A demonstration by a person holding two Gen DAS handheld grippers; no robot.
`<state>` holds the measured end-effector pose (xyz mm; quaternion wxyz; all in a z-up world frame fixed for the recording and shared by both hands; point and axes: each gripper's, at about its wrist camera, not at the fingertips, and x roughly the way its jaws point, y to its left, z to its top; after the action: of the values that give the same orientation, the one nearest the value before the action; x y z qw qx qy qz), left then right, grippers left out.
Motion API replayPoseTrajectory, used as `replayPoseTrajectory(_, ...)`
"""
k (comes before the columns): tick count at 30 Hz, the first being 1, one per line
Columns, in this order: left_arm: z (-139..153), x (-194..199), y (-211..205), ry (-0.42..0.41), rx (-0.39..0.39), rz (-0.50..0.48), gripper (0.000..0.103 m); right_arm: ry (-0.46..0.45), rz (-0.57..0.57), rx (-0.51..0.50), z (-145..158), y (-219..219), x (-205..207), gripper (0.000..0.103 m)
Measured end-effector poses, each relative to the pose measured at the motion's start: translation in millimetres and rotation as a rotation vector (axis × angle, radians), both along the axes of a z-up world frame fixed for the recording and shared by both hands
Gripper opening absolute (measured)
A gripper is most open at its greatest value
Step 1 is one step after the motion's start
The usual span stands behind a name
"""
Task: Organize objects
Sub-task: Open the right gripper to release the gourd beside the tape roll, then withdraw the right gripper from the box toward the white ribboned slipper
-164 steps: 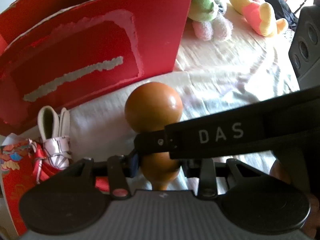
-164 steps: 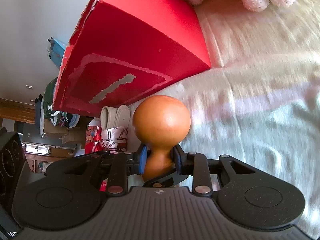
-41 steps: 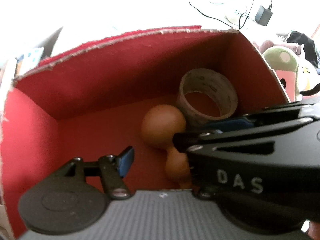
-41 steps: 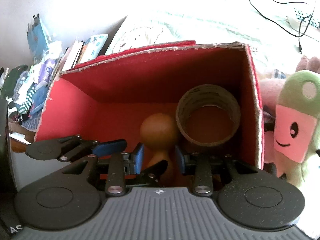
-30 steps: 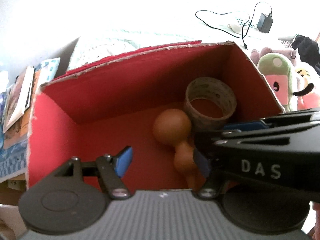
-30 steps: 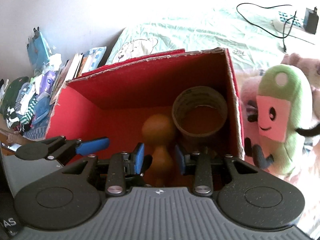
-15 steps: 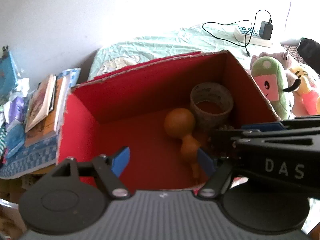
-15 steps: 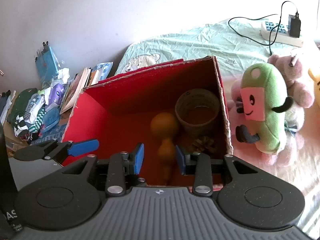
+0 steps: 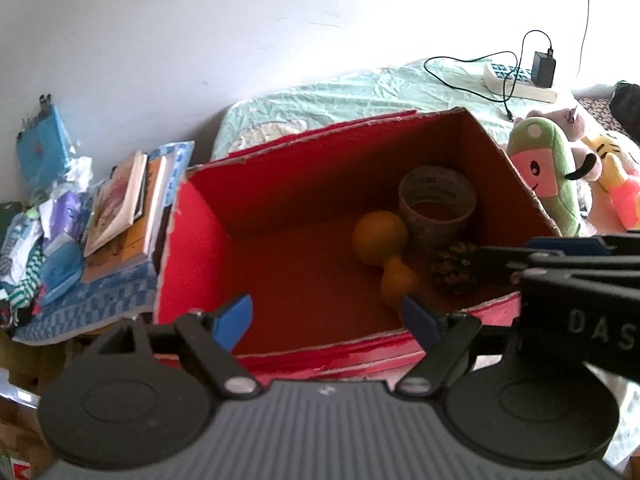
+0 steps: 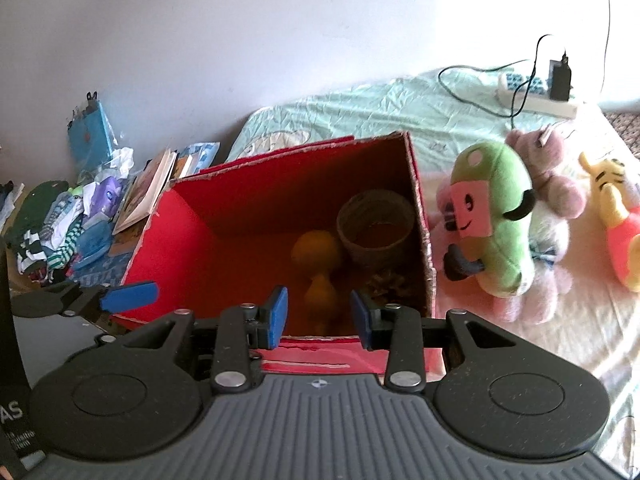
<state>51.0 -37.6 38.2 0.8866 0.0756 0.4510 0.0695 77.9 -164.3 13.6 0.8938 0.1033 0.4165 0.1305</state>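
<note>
Orange wooden gourd lies loose in red cardboard box; both claws open, empty, could snag its rim.

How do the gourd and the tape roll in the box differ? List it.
The gourd is smooth, orange-brown and solid, with two bulbs; the tape roll is a pale, hollow ring. The gourd lies on its side with its small end toward the cameras; the tape roll stands with its opening up. The gourd lies left of the tape roll, which sits in the box's far right corner. Both rest on the box floor, free of either gripper.
</note>
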Motion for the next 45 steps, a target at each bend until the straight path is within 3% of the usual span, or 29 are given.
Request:
replayPoseTrajectory(24, 10.9, -37.5, 11.4, 0.017, -0.011, 0.061, 0.088, -0.038, 0.024, -0.061, 8.3, 11.2, -32.0, 0.045)
replayPoseTrajectory(45, -28.0, -56.6, 1.5, 0.133, -0.019, 0.070, 0.088, -0.008, 0.025, -0.060, -23.2, 10.5, -59.8, 0.045)
